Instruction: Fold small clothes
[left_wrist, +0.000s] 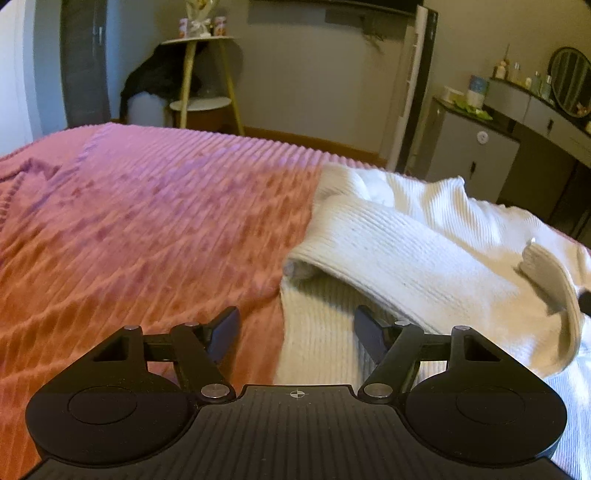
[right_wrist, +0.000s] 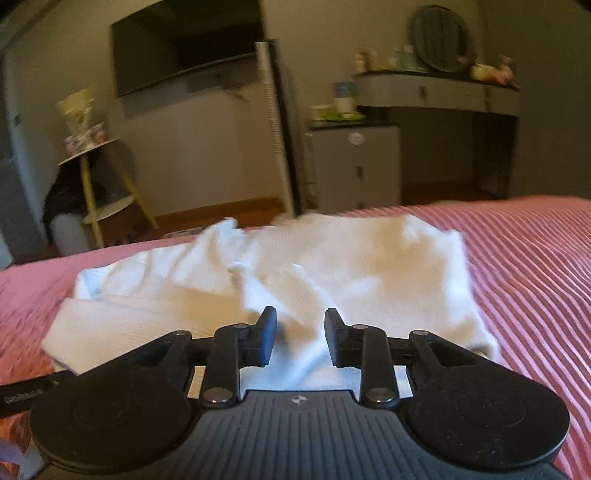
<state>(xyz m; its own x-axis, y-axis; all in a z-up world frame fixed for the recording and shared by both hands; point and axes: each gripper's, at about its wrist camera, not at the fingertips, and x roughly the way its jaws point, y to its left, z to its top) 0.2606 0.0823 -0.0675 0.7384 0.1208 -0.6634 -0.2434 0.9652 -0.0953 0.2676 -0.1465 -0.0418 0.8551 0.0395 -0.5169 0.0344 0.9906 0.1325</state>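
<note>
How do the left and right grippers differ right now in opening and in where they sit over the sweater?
The left gripper stands wide open; the right gripper shows a narrower gap. The left gripper straddles the edge of the white sweater, one finger over the pink blanket and one over the knit; the right gripper sits fully over the sweater. Both are black, and neither pinches any fabric.

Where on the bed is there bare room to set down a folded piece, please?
Free: the pink blanket left of the white sweater, and the strip right of it in the right wrist view. Crowded: the middle, where the sweater's sleeve lies folded over its body.
</note>
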